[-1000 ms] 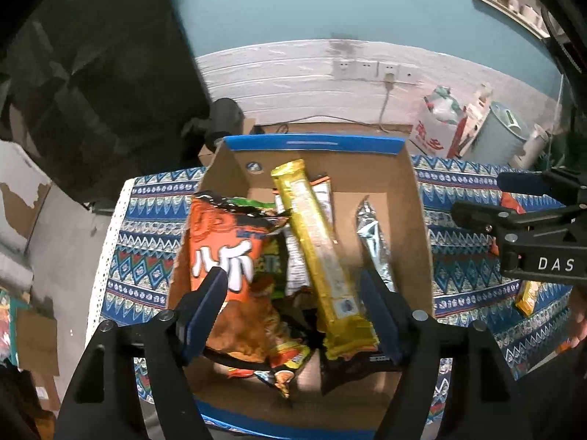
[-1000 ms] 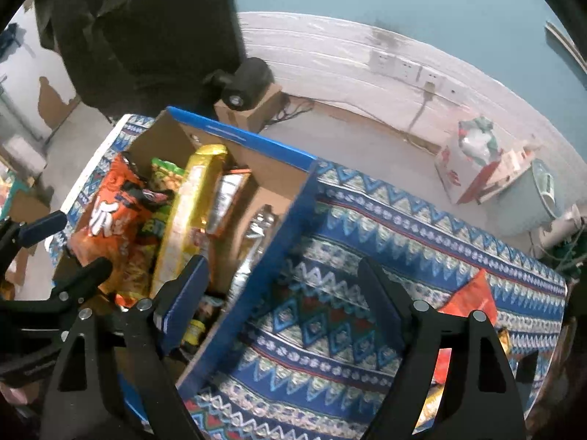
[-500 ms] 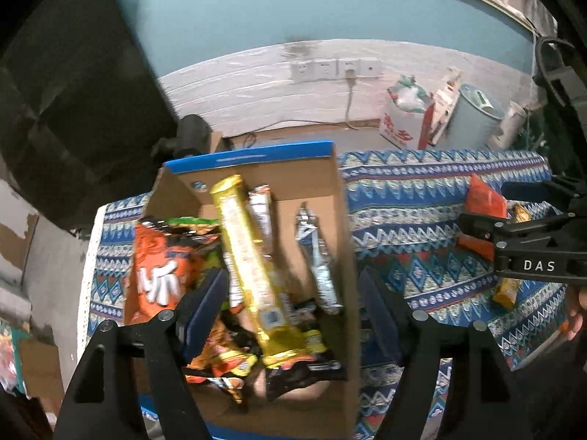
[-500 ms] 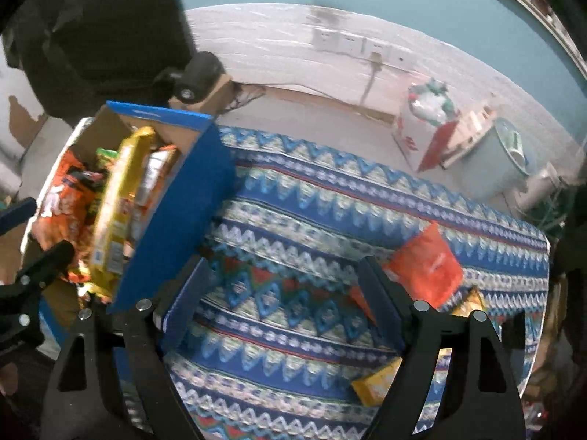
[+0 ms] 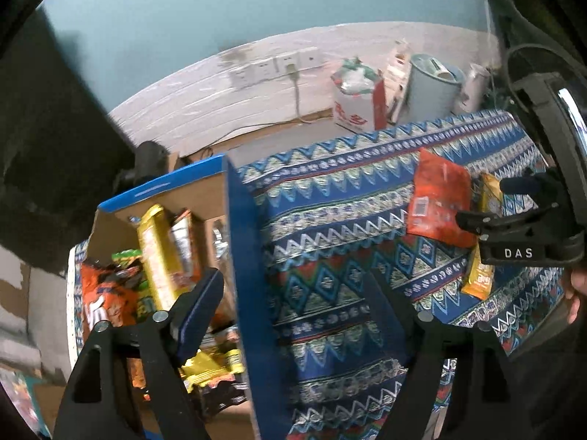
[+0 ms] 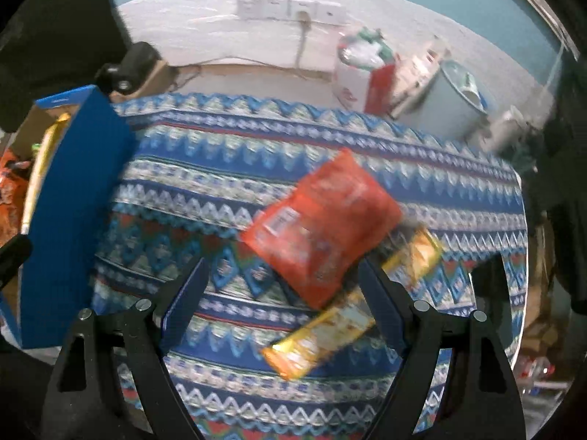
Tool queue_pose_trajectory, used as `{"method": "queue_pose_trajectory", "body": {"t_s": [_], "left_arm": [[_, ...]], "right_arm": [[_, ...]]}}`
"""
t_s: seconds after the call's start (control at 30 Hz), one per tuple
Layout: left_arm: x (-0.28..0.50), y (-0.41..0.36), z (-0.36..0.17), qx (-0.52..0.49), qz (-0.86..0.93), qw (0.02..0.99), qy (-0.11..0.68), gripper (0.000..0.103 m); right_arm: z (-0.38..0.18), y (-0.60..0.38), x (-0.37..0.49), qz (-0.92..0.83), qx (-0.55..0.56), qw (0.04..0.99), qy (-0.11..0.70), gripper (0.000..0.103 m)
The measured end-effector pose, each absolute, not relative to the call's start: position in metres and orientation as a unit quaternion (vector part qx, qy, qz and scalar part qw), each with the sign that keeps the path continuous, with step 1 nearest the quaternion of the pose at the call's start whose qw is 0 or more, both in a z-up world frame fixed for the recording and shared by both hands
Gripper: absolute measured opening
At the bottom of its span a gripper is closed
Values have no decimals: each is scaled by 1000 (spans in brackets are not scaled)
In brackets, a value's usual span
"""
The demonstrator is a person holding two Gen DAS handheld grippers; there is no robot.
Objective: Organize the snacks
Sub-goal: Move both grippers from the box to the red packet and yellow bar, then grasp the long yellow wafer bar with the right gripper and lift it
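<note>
A blue cardboard box (image 5: 242, 256) stands at the left of the patterned tablecloth (image 5: 330, 220) and holds several snack packs, among them a long yellow pack (image 5: 161, 253) and an orange bag (image 5: 106, 300). A red-orange snack bag (image 6: 323, 223) lies on the cloth over a long yellow-orange bar (image 6: 352, 319). My right gripper (image 6: 282, 304) is open and empty just before them. My left gripper (image 5: 297, 315) is open and empty over the box's right wall. The red bag (image 5: 440, 201) and the right gripper (image 5: 513, 220) also show in the left wrist view.
Beyond the table's far edge stand a white and red bag (image 6: 359, 69), a pale blue bin (image 6: 455, 102) and a small brown box with a dark object (image 6: 139, 69). The wall has sockets (image 6: 293, 9). The table's right edge drops off near the snacks (image 6: 521, 256).
Both grippers have swung right, away from the box. The red bag and yellow bar have come close in front of the right gripper. Both grippers stay open.
</note>
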State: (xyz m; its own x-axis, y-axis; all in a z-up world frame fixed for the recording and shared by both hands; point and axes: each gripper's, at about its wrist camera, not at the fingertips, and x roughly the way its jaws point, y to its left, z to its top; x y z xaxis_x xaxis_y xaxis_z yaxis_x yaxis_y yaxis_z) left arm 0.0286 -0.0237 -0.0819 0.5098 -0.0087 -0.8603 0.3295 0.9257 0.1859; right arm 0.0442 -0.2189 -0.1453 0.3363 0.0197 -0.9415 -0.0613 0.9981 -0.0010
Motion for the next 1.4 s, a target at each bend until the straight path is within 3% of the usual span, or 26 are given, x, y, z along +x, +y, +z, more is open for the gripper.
{"method": "queue_pose_trajectory", "body": {"t_s": [0.77, 1.2, 1.4], "left_arm": [[37, -78, -153, 210, -118, 803, 545, 80], [47, -103, -162, 212, -135, 791, 557, 80], [52, -116, -164, 206, -149, 787, 562, 80]], "right_arm": [[-231, -258, 15, -35, -70, 759, 647, 82], [-249, -343, -21, -85, -4, 731, 677, 82], [-240, -363, -12, -61, 25, 759, 647, 82]]}}
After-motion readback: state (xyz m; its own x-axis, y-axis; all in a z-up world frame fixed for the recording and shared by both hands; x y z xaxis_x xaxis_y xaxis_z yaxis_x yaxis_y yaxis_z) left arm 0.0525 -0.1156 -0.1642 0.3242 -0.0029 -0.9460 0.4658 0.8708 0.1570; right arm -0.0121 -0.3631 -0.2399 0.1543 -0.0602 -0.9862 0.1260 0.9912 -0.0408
